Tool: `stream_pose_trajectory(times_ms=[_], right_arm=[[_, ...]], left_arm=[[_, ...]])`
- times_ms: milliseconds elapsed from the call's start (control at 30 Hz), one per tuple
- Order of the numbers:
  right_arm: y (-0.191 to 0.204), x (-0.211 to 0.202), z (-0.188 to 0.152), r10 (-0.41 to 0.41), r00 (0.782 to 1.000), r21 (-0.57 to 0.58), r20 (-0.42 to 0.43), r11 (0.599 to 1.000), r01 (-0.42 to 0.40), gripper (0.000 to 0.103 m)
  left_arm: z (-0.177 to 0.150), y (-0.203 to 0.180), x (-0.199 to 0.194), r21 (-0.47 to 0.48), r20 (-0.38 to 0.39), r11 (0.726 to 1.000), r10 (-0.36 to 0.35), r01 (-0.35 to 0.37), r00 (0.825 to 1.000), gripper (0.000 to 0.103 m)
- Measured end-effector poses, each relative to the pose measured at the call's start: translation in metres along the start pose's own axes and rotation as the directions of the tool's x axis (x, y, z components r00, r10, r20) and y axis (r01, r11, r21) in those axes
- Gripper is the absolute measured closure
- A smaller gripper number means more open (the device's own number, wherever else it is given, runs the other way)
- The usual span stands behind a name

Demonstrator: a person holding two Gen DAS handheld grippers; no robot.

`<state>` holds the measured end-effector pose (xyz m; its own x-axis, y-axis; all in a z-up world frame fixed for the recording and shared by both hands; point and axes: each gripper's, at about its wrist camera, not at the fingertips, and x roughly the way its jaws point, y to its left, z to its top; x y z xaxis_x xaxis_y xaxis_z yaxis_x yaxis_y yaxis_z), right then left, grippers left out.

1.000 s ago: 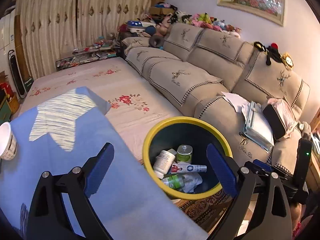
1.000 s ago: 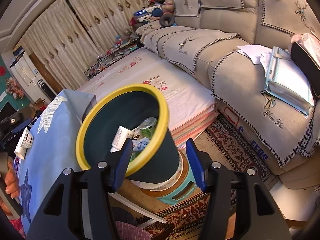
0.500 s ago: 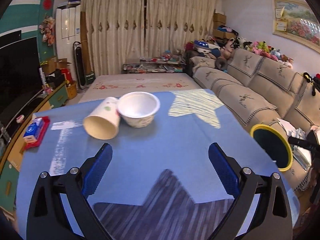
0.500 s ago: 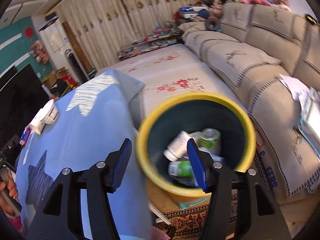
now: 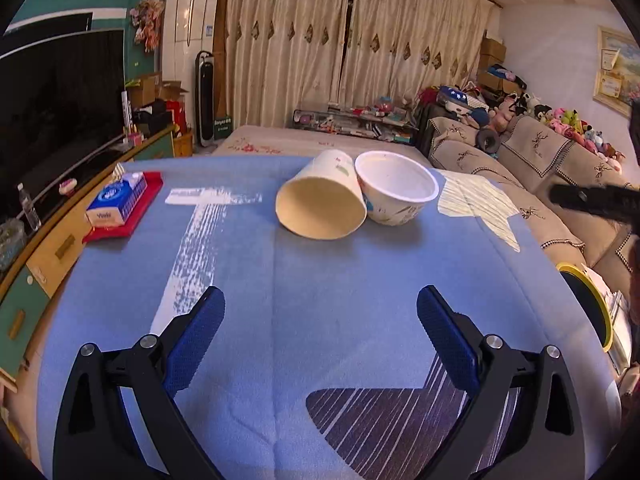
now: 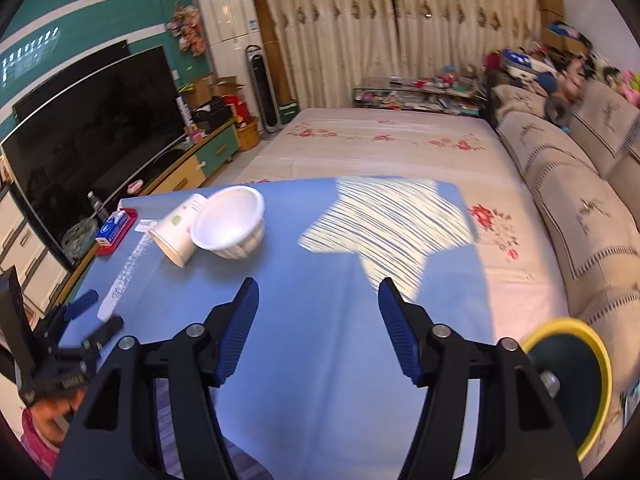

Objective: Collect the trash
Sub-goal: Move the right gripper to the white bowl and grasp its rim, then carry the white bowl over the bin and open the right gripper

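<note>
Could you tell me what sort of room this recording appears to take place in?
Most likely a home living room: a long sofa with stitched covers, a large television on a low cabinet, and drawn curtains.

White bowl [image 5: 396,194], blue tablecloth [image 5: 320,280], yellow-rimmed bin [image 6: 576,384].

The yellow-rimmed bin [image 6: 576,388] is cut off behind the gripper arm, its contents hidden; the tissue pack's [image 5: 116,199] print is unreadable.
</note>
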<state>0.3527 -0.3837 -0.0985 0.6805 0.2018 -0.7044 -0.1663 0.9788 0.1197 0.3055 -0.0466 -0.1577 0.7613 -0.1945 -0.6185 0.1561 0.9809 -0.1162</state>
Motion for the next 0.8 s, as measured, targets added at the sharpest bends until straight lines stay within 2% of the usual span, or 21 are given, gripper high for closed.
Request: stream_pose_trajectory(times_ms=[133,233,333,500,633,733,800], right_arm=[[0.023,0.040,0.028,0.041,0.998,0.001,-0.053,0.999,-0.041,0.044],[0.036,0.074,0.044,0.019,0.995,0.009,-0.100,1.000,-0.018,0.044],[0.044,0.110,0.054,-0.013,0.986,0.016,-0.164,1.000,0.016,0.049],[0.053,0.151,0.063,-0.057,0.970,0.030,-0.238,0.997,0.066,0.060],[0.057,0.167,0.063,-0.048,0.963,0.052,-0.264,0.997,0.064,0.071],[0.054,0.174,0.063,-0.032,0.962,0.078,-0.269,0.995,0.055,0.089],[0.053,0.173,0.062,-0.018,0.965,0.089,-0.261,0.995,0.043,0.095]], left_arm=[[0.000,0.006,0.003,-0.037,-0.002,0.999,-0.007,0.007,1.000,0.008],[0.000,0.007,0.004,-0.055,-0.014,0.998,-0.009,0.009,1.000,0.008],[0.000,0.006,0.004,-0.055,-0.016,0.998,-0.011,0.010,1.000,0.008],[0.000,-0.003,0.003,-0.022,-0.007,1.000,-0.003,0.002,1.000,0.008],[0.000,-0.006,0.001,-0.007,-0.005,1.000,-0.002,0.002,1.000,0.008],[-0.001,-0.004,0.002,-0.015,-0.009,1.000,-0.005,0.005,1.000,0.008],[-0.001,-0.004,0.002,-0.020,-0.008,1.000,-0.005,0.005,1.000,0.008]])
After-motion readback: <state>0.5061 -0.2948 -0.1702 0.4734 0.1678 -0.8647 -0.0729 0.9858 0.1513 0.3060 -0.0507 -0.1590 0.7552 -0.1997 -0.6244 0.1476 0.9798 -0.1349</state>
